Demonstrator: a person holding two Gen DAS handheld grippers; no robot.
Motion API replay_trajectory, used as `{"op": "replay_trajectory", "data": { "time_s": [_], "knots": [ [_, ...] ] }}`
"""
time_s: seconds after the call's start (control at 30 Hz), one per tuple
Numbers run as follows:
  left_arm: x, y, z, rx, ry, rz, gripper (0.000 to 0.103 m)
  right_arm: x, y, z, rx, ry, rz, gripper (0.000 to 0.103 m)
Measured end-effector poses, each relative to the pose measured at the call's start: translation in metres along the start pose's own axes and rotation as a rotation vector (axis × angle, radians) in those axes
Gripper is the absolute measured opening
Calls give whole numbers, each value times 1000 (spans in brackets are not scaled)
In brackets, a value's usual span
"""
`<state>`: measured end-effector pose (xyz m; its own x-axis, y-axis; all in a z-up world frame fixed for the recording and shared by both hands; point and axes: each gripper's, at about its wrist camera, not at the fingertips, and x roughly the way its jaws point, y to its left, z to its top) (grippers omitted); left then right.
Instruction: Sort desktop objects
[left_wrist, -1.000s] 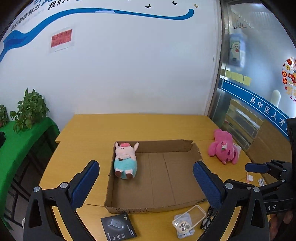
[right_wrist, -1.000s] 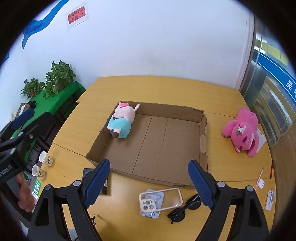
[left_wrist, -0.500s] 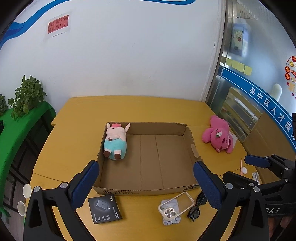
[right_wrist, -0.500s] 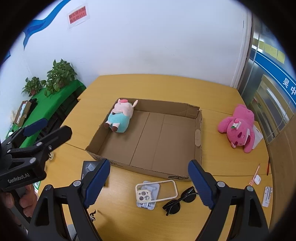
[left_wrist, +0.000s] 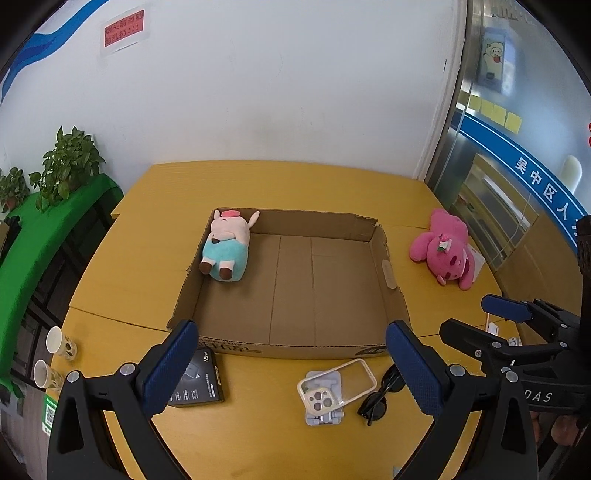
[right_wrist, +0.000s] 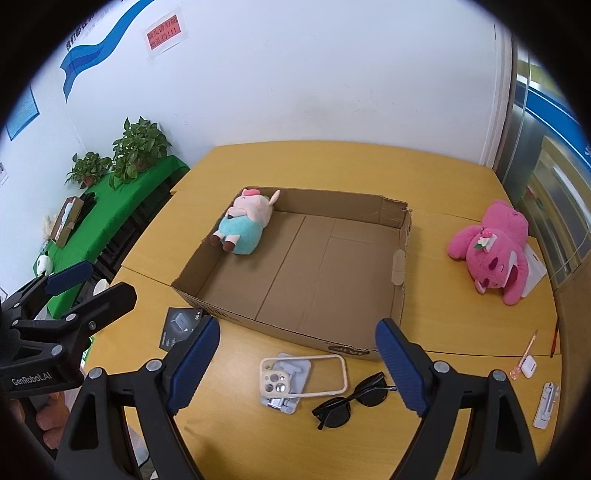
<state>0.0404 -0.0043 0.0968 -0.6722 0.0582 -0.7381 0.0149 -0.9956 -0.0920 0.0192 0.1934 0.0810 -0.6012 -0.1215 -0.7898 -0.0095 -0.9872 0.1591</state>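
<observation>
both grippers have dipped toward the near desk edge since a second ago, left gripper (left_wrist: 291, 363) and right gripper (right_wrist: 297, 363) spread wide, empty. phone case (right_wrist: 303, 376) and sunglasses (right_wrist: 349, 400) lie between the right one's fingers; cardboard box (right_wrist: 295, 328) just beyond. probably a pick is coming.

We see a matt corrugated cardboard box (left_wrist: 295, 295) on a smooth yellow wood-look table (left_wrist: 258, 177), fuzzy plush toys (right_wrist: 491, 251), glossy dark sunglasses (right_wrist: 351, 402), and a clear plastic phone case (right_wrist: 303, 376).
</observation>
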Motion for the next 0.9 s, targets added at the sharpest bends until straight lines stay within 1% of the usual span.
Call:
{"op": "replay_trajectory", "data": {
  "time_s": [0.1,0.2,0.3,0.4,0.47,0.5,0.53,0.6,0.67,0.77,0.9],
  "knots": [
    [8,-3,5,10,5,-10,103,3,-6,-1,9,2,2,87],
    [23,-2,9,14,36,-35,103,11,-15,0,28,11,0,87],
    [46,4,9,16,87,-68,103,25,-29,-6,54,28,0,87],
    [78,14,-2,9,178,-115,102,48,-48,-23,81,66,-5,87],
    [95,20,-13,6,231,-133,102,71,-59,-40,89,127,-8,87],
    [108,23,-21,5,274,-141,102,83,-63,-48,93,161,-9,87],
    [123,26,-31,-2,328,-151,101,95,-66,-56,101,196,-7,87],
    [148,30,-48,-18,411,-185,97,120,-73,-70,133,264,21,86],
    [171,33,-60,-28,476,-199,92,144,-76,-80,147,310,36,85],
    [205,35,-74,-35,569,-233,87,174,-76,-89,156,363,60,85],
    [243,35,-91,-62,677,-286,86,207,-78,-89,180,419,129,85]
  ]
}}
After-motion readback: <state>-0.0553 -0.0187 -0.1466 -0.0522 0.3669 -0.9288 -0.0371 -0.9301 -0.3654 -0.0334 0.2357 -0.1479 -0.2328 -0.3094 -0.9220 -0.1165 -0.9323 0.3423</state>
